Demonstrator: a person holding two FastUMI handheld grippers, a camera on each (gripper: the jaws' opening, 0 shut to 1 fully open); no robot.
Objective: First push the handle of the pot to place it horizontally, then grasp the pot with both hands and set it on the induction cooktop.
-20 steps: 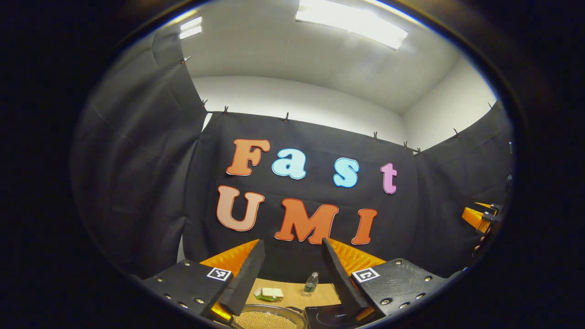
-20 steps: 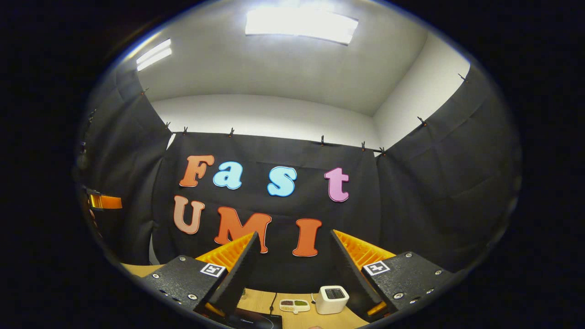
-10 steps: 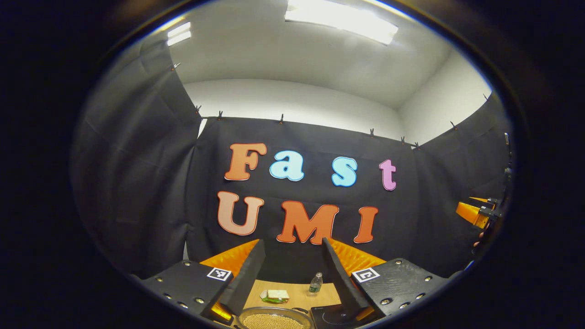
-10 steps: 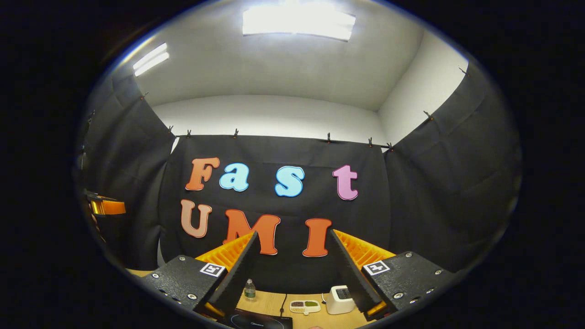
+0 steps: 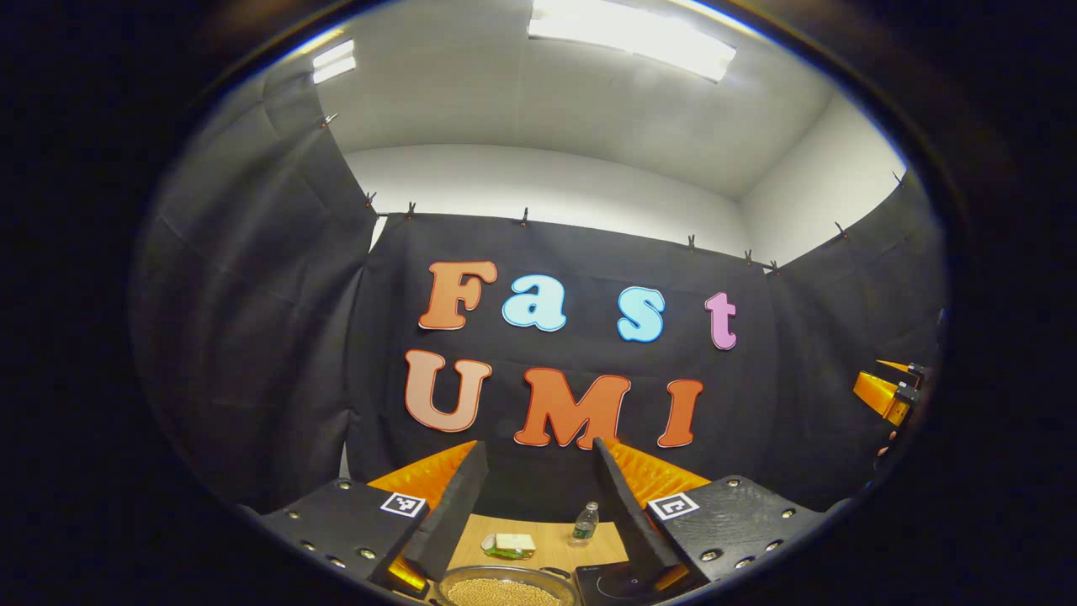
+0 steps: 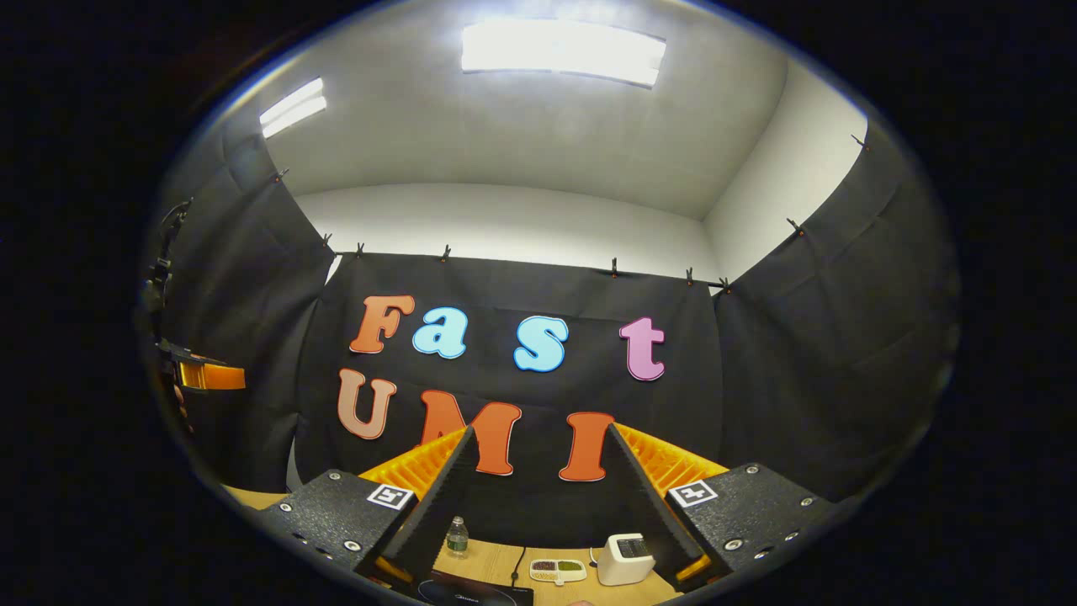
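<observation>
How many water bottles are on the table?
1. The bottle stands at the table's far edge, right of the sponge in the left gripper view. Others may be hidden.

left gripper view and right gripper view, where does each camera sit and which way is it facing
Left gripper view: rides the left gripper, faces the back wall above the table; own open fingers, pot, cooktop below.
Right gripper view: rides the right gripper, same facing; own open fingers, white box.
Shared: bottle, cooktop, each other's gripper at the edge.
</observation>
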